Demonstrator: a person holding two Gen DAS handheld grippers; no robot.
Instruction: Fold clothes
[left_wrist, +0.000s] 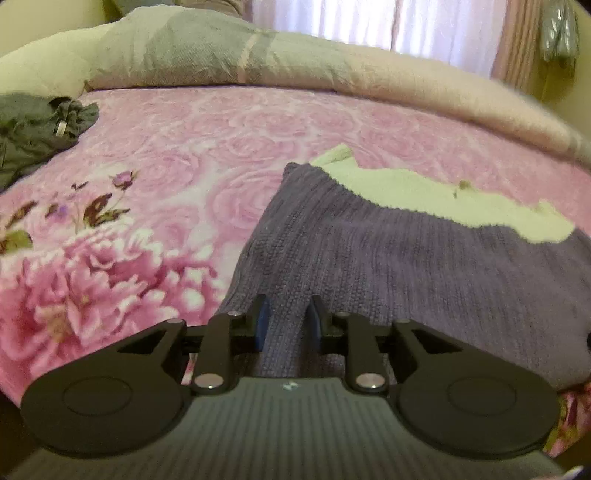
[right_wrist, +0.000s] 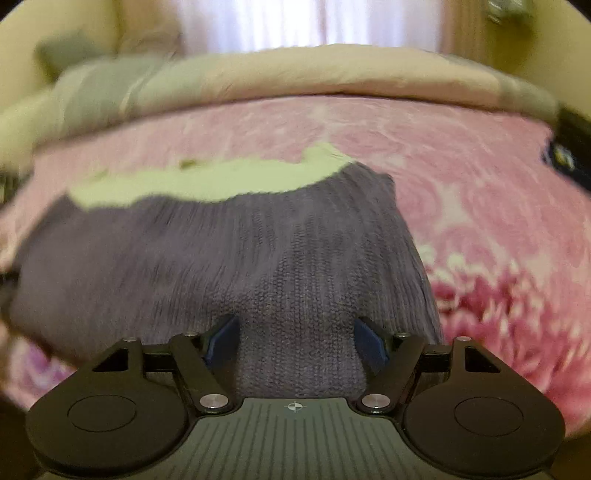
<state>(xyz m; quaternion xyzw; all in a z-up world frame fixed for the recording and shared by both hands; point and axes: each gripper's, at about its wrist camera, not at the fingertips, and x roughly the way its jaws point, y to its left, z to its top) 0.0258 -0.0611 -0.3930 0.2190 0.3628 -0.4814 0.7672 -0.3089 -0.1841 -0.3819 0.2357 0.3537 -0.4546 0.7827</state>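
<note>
Purple knit sweater (left_wrist: 406, 266) lies on the pink floral blanket (left_wrist: 155, 155), cream-green lining or layer (left_wrist: 424, 195) showing along its far edge at 12 o'clock. Your left gripper (left_wrist: 286, 321) has its pads close together with a ridge of knit between them, looks pinched on the near left edge. Your right gripper (right_wrist: 295, 339) has its jaws spread wide around a hump of the same knit at 6 o'clock, not clamped. Right view is blurred. Sweater looks thick, soft, floppy, not slippery; it'll sag and stretch, so take it at hems or corners with both layers. Dark grey garment (left_wrist: 37, 129) sits bunched at 10 o'clock, well apart.
</note>
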